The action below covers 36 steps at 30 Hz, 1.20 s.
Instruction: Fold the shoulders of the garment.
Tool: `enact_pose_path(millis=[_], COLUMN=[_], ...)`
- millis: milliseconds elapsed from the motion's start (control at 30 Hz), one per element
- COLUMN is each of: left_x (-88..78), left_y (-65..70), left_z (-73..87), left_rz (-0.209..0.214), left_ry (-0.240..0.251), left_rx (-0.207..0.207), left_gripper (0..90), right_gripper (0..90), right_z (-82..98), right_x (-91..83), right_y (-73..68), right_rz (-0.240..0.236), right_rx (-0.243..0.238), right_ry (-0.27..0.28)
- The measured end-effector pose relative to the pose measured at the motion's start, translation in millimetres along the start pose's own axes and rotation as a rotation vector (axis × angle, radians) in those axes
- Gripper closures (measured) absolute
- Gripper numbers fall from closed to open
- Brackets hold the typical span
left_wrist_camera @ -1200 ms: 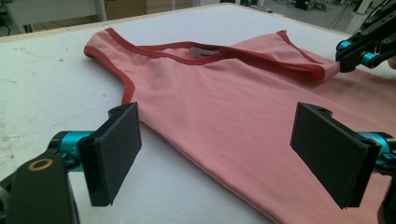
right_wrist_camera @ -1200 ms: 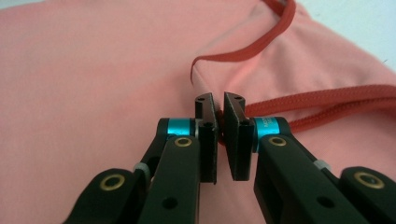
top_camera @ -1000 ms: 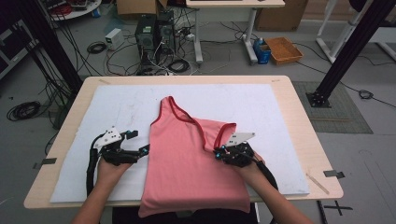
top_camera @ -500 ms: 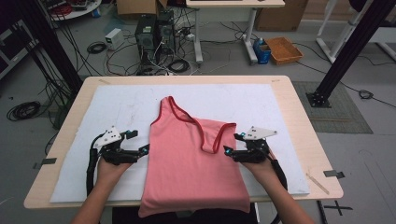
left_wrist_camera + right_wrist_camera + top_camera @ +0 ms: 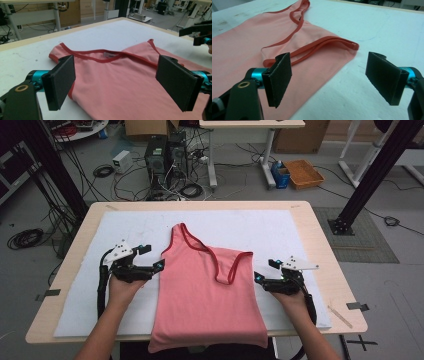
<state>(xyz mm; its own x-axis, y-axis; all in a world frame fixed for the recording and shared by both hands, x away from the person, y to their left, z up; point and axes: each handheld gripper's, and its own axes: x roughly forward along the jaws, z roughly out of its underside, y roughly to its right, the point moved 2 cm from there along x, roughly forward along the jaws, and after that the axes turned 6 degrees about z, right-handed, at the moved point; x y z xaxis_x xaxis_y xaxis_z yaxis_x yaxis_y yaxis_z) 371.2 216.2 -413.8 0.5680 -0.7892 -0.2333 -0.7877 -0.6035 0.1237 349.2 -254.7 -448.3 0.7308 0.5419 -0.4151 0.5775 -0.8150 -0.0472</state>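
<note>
I've got the pink tank top (image 5: 207, 295) lying flat on the white mat (image 5: 280, 227) over the desk (image 5: 327, 245), hem hanging off the near edge, one red-trimmed strap folded across the chest. My left tool (image 5: 159, 265) hovers at the top's left edge — jaws spread wide, nothing between the pads, and in its own view it seems to sit just above the fabric. My right tool (image 5: 256, 276) has just been opening; released, it sits just beside the right edge, over bare mat
</note>
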Motion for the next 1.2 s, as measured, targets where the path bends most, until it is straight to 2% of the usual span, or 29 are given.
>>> enact_pose_path(millis=[100,167,200,233,367,433,500,533,567,667,800,867,967,1067,1133,1200], left_x=[9.5,19.9,19.9,27.2,38.9,51.8,55.7,64.5,64.5,82.7,95.5,108.0,114.5,130.3,133.6,141.4], left_y=[-6.3,-13.2,-13.2,-18.9,-27.8,-35.4,-38.3,-44.6,-44.6,-54.9,-63.0,-73.4,-79.8,-93.2,-95.6,-104.0], left_z=[-6.9,-16.0,-16.0,-22.2,-30.6,-37.5,-38.6,-39.7,-39.7,-41.1,-42.4,-40.6,-36.9,-27.9,-27.1,-26.1], left_rz=[0.004,0.005,0.005,0.012,0.016,0.008,0.002,-0.013,-0.013,-0.028,-0.044,-0.056,-0.062,-0.069,-0.073,-0.092], left_ry=[0.004,-0.014,-0.014,-0.023,-0.03,-0.042,-0.045,-0.082,-0.082,-0.126,-0.162,-0.214,-0.222,-0.304,-0.314,-0.337], left_rx=[-0.011,-0.008,-0.008,-0.01,-0.026,-0.025,-0.027,-0.026,-0.026,-0.031,-0.026,-0.033,-0.043,-0.059,-0.063,-0.068], left_gripper=[16.4,16.4,16.4,16.4,16.4,16.4,16.4,16.4,16.4,16.4,16.4,16.4,16.8,16.8,16.9,17.2], right_gripper=[20.7,20.7,20.7,20.7,20.7,20.6,20.5,20.4,20.4,20.2,20.2,20.2,20.2,20.2,20.2,20.2], right_z=[2.4,3.5,3.8,3.6,2.2,2.4,2.6,3.0,3.2,4.2,5.2,5.5,5.4,5.6,5.6,6.1], right_x=[-1.6,-1.7,-1.6,-1.7,-2.7,-2.1,-1.6,-0.5,0.1,1.8,3.0,3.1,3.3,3.1,3.1,3.2], right_y=[3.1,4.6,5.0,5.4,5.2,4.9,5.0,4.8,4.9,5.1,5.8,5.9,6.8,7.3,7.5,7.3], right_rz=[0.005,0.004,0.003,0.004,0.004,0.005,0.006,0.01,0.009,0.008,0.008,0.009,0.008,0.008,0.008,0.008], right_rx=[0.012,0.015,0.019,0.02,0.019,0.018,0.018,0.02,0.019,0.021,0.017,0.02,0.023,0.032,0.032,0.027], right_ry=[-0.002,-0.007,-0.007,-0.004,0.004,0.0,-0.001,-0.004,-0.006,-0.016,-0.023,-0.027,-0.023,-0.025,-0.026,-0.026])
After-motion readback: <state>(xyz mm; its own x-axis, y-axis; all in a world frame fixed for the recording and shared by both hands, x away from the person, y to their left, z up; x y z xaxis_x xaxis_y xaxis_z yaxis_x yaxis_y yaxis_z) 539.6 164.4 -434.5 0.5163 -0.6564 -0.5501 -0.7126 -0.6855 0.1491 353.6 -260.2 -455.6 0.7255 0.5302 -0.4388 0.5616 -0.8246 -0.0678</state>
